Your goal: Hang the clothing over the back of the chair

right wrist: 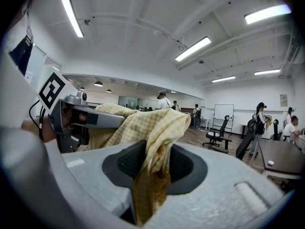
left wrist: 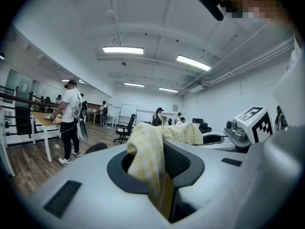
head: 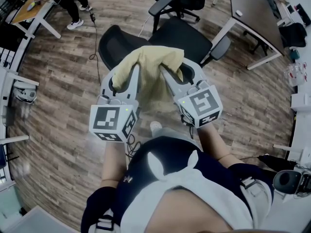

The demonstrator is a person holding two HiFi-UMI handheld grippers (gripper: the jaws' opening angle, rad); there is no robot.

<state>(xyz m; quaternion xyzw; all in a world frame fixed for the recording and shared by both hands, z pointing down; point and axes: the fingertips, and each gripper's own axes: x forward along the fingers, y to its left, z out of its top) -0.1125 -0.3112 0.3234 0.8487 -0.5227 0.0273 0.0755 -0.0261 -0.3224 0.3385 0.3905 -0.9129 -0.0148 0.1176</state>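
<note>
From the head view, the clothing (head: 150, 67), a pale yellow garment, is stretched between the left tool (head: 124, 76) and the right tool (head: 180, 72), hanging in a slack fold just above the black office chair (head: 184, 35) with its rounded back and grey armrests. The chair stands on a brown wood-plank floor (head: 63, 81), near a dark-topped desk (head: 252, 8) on white legs. The left gripper view adds what the head view cannot: the left tool (left wrist: 155, 168) is clenched on the clothing (left wrist: 145, 147), whose fine check weave is bunched between the ribbed black pads and trails down the gap. A person (left wrist: 71, 118) stands at a far desk under strip lights (left wrist: 123, 50). In the right gripper view, the right tool (right wrist: 150, 168) likewise grasps the clothing (right wrist: 147, 123), though its hold looks perhaps looser; the cloth drapes over one jaw, and a whiteboard (right wrist: 224, 111) stands beyond.
</note>
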